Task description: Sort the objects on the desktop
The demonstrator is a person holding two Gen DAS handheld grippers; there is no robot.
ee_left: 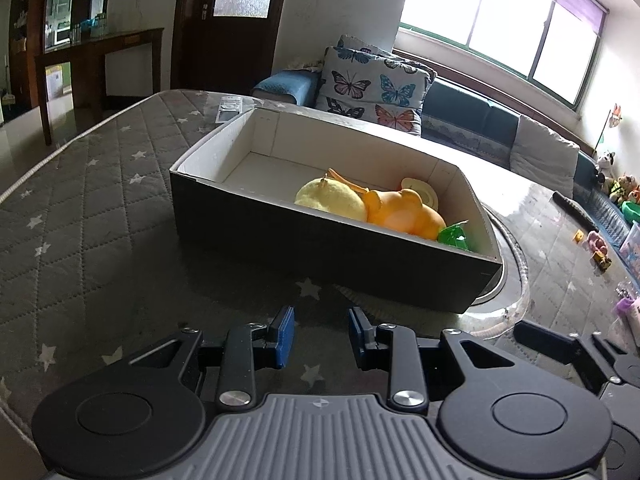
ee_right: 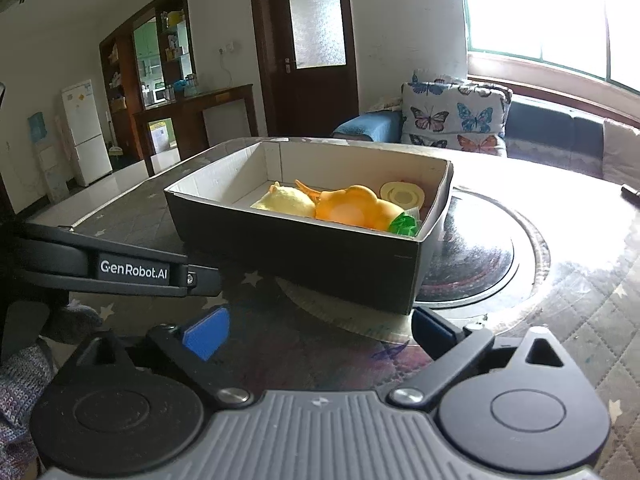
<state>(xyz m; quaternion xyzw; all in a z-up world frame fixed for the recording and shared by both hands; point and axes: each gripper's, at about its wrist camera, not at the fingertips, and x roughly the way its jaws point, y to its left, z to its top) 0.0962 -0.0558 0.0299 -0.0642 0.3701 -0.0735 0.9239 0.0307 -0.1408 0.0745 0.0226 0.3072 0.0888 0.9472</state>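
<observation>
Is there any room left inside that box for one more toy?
Yes: the box floor is bare at its far-left end, behind the yellow plush. The right end is crowded with the plush, an orange toy, a green piece and a cream disc.

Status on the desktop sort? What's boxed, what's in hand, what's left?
Done: the box already holds a yellow plush, an orange toy, a green item and a cream round piece.
In hand: nothing. The left gripper and right gripper are both open and empty, short of the box.
Left: small toys lie loose on the table's far right.
</observation>
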